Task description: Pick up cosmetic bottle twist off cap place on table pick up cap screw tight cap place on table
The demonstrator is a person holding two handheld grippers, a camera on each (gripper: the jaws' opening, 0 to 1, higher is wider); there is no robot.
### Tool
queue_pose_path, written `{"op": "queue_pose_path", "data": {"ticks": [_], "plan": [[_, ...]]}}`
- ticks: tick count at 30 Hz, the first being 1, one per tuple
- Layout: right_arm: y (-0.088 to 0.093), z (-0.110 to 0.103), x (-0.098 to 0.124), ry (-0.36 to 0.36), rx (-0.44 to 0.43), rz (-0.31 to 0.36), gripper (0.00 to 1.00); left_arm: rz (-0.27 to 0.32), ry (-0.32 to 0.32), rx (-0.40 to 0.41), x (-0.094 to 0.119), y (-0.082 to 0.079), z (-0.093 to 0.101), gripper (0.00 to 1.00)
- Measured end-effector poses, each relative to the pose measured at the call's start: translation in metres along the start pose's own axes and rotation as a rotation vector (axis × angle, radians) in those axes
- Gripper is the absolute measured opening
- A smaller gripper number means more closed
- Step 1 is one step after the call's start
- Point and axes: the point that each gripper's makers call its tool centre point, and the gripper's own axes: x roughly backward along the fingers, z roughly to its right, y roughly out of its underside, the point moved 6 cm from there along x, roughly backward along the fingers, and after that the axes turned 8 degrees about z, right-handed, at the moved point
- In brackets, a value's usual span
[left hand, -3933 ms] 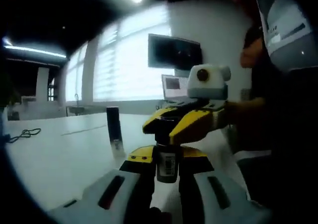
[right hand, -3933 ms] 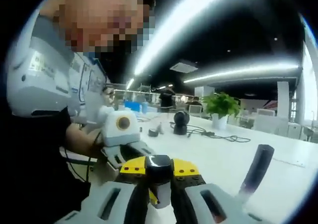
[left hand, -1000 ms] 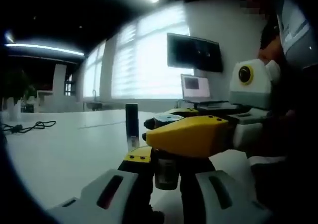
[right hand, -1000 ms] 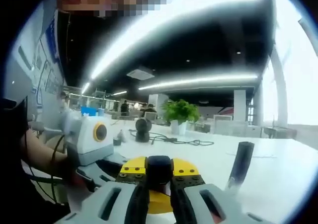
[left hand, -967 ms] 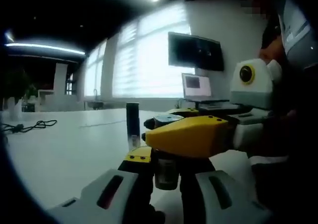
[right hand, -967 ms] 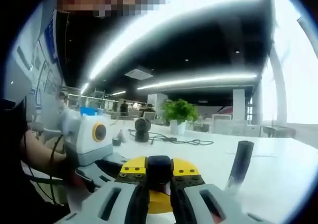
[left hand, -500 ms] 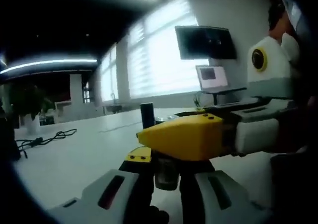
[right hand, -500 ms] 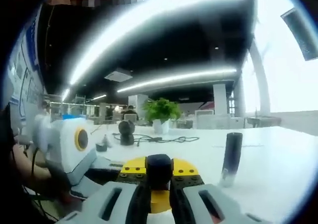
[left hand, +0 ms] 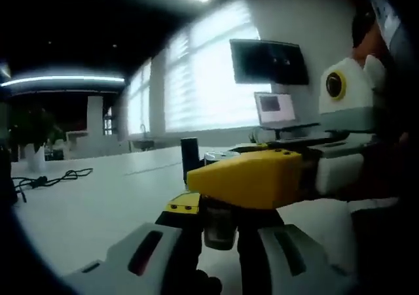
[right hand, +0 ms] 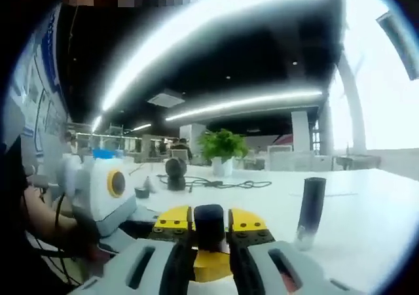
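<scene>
In the left gripper view my left gripper is shut on the body of a small dark cosmetic bottle, held upright above the white table. My right gripper comes in from the right, and its yellow jaws clamp across the bottle's top. In the right gripper view my right gripper is shut on the black cap, with the left gripper just behind it at the left. The joint between cap and bottle is hidden by the jaws.
A second dark tube stands upright on the table. A monitor and laptop sit by the window wall. A potted plant, a round black device and a cable lie farther off.
Both views have swung slightly with the hands, shifting the background and the standing tube. Both grips on bottle and cap are unchanged.
</scene>
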Motion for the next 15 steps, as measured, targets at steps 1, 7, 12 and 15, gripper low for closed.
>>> {"op": "queue_pose_path", "data": {"ticks": [1,7,12,15], "plan": [[0.000,0.000,0.000,-0.039,-0.012,0.000,0.28,0.003,0.011,0.013,0.000,0.000,0.001,0.09],[0.005,0.010,0.006,-0.094,-0.092,-0.024,0.32,0.027,0.061,0.089,-0.001,-0.002,0.006,0.10],[0.001,0.009,0.003,-0.120,-0.183,0.082,0.38,0.018,0.101,0.118,0.000,-0.001,0.011,0.10],[-0.009,0.012,-0.003,-0.091,-0.248,0.175,0.39,0.020,0.130,0.116,0.000,-0.002,0.017,0.10]]}}
